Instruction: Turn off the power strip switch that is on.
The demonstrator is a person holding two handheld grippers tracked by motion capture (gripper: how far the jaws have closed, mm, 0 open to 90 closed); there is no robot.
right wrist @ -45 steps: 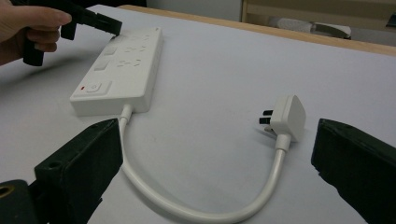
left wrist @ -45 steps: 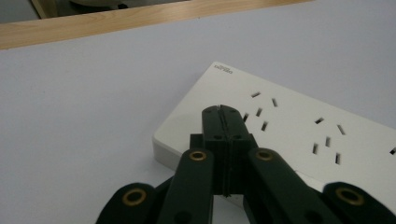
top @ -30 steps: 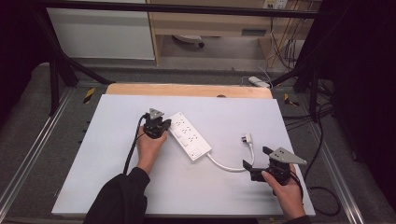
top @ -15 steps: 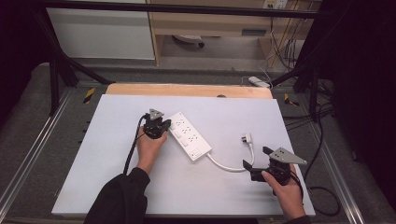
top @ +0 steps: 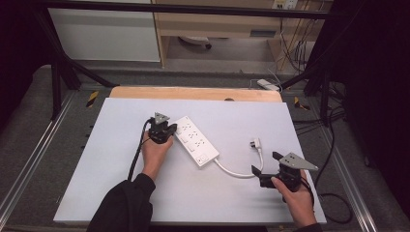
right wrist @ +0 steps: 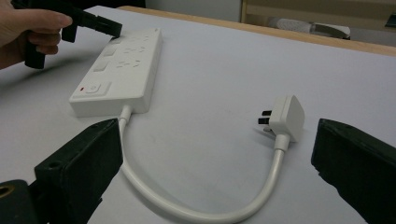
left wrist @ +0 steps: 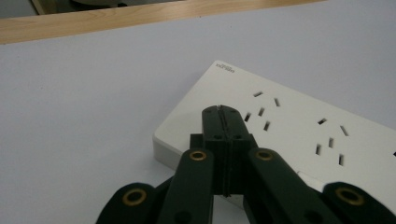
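We look down on a pale grey table [top: 96, 193] with a strip of light wood along its far edge. A white rectangular plastic power strip [top: 195, 140] lies at an angle near the middle of the table, its sockets facing up. A short white cable [top: 237, 173] curves from its near end to a white angled plug [top: 255, 143], which rests on the table with its pins pointing sideways.

The left gripper [top: 162, 129], held in the person's left hand [top: 155, 151] (a dark sleeve covers the forearm), sits at the far end of the power strip. In the left gripper view its black jaws are pressed together with nothing between them, and their tips sit over the strip's top face beside the first socket; we cannot tell whether they touch it.

The right gripper [top: 263, 166], held in the person's right hand [top: 295, 195], is at the table's near right. Its jaws are spread wide, and in the right gripper view the cable's loop and the plug lie between them, untouched.
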